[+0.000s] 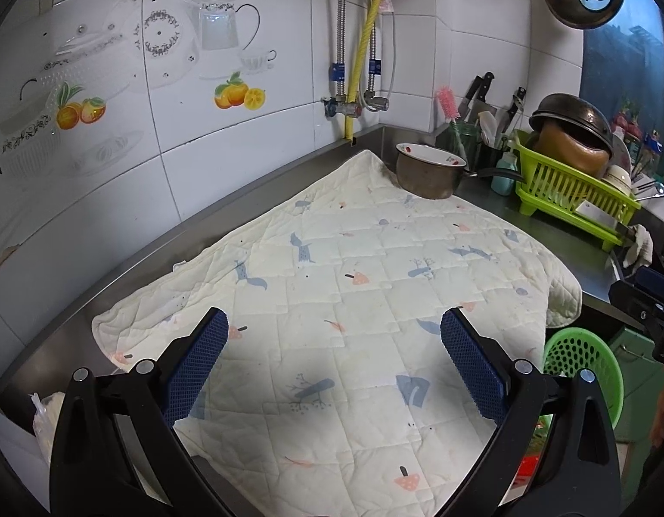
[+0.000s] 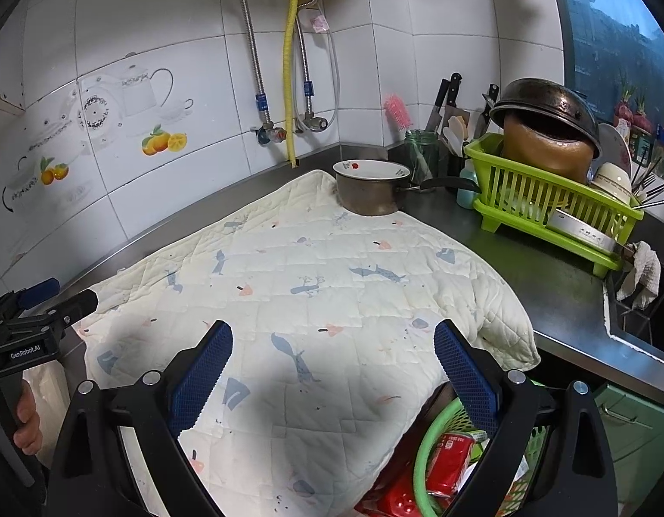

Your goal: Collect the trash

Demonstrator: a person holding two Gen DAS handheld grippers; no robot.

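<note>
Overhead, both hand-held grippers (L (image 1: 334, 331), R (image 2: 333, 344)) spread wide; quilt (image 1: 353, 267) edge overhangs basket (image 2: 431, 439).

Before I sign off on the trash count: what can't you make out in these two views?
- Green basket contents: right view, hidden by the quilt and right tongs; only red packaging shows.
- Counter under the quilt: hidden in both views.
- White bag: left view, behind the left tongs.
- Dish rack contents: too crowded to identify.
</note>
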